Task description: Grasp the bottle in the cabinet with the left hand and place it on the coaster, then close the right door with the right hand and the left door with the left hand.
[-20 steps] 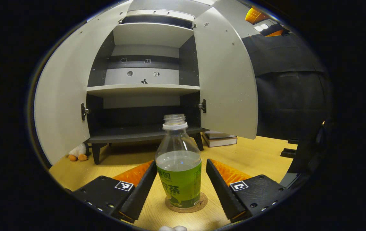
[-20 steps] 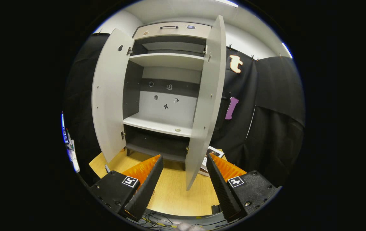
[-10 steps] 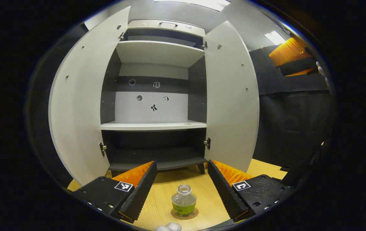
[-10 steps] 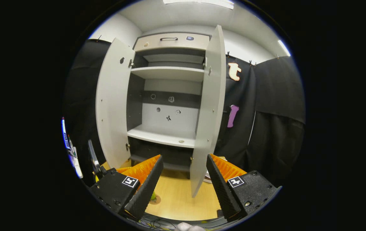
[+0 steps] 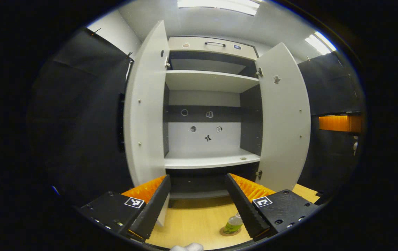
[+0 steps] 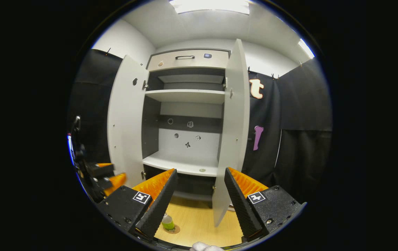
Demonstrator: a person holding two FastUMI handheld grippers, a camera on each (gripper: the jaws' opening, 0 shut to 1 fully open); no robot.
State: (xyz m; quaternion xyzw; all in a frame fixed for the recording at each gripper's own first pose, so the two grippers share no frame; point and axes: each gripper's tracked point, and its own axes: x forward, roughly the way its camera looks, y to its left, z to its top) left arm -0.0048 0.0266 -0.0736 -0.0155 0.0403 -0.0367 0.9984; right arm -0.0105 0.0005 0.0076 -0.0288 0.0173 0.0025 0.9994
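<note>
The green-tea bottle [image 5: 234, 223] is stood on the cork coaster [image 5: 229, 231] below both grippers, whose jaws are spread wide and empty.

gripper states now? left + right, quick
Left gripper: open, holding nothing; the bottle stands on the coaster.
Right gripper: open, holding nothing, facing the right door.

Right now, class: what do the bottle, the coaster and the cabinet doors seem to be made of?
Bottle: likely clear plastic, see-through neck, green label.
Coaster: probably cork, brown, matte.
Cabinet doors: apparently laminated board, smooth pale matte faces.
</note>
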